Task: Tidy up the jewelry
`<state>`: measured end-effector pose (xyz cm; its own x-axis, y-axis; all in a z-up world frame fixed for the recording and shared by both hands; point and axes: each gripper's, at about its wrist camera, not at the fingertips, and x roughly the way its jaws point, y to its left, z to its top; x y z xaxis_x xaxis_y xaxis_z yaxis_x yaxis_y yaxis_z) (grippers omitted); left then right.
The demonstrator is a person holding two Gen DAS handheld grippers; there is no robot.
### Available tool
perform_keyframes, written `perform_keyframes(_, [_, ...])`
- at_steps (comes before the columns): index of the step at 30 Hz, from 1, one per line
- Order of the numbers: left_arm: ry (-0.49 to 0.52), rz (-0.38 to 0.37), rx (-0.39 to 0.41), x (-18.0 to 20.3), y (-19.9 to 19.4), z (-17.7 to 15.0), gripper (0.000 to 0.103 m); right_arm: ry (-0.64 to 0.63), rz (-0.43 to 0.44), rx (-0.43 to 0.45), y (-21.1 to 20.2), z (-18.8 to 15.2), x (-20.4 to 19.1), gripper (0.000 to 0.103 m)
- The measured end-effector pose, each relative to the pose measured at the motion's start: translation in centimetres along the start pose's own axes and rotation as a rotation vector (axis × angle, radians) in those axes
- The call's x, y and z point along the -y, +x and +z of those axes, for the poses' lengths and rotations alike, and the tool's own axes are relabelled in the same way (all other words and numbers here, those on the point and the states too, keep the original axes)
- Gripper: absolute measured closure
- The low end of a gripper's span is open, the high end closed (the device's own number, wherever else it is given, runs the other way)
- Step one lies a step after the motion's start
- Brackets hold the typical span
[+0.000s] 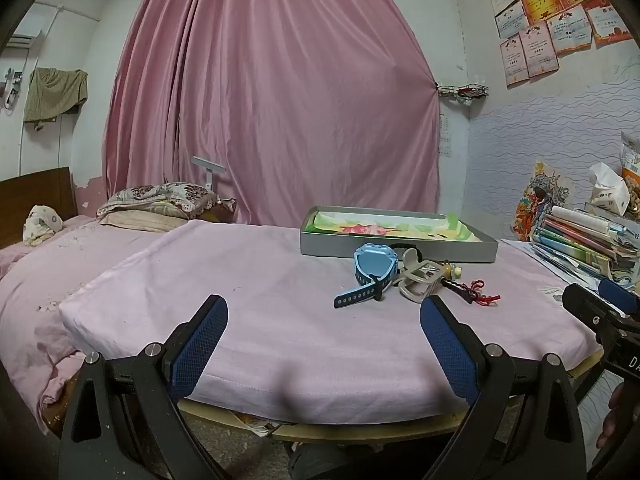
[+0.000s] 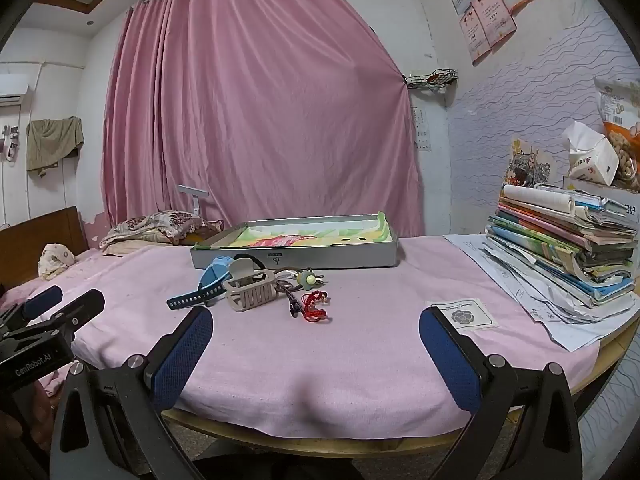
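Nothing picked up yet, so I'm at the very start. My left gripper (image 1: 324, 344) and right gripper (image 2: 316, 354) both hover spread wide, holding nothing. The light blue plastic watch (image 1: 374, 266), beige plastic hair claw (image 2: 250, 286) and red knotted cord charm (image 2: 314, 306) sit bunched ahead of the fingers, just short of the shallow grey metal tray (image 2: 296, 258). Next I'd guess: reach forward and pinch one piece.

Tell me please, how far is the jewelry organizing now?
Nothing looks done: the gray tray holds no jewelry that I can see. The blue watch, beige hair claw and red cord charm lie heaped before it. The left gripper and right gripper are open, holding nothing. Everything is left.
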<state>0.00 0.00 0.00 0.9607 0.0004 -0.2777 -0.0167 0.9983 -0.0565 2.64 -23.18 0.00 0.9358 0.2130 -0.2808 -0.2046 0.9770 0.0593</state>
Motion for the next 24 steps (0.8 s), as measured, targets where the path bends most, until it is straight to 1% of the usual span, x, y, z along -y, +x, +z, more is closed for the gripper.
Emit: perform_keyframes(24, [-0.005,-0.003,0.0,0.0,0.01,0.01,0.009,0.003,0.003,0.003,0.0,-0.08,0.05,0.0])
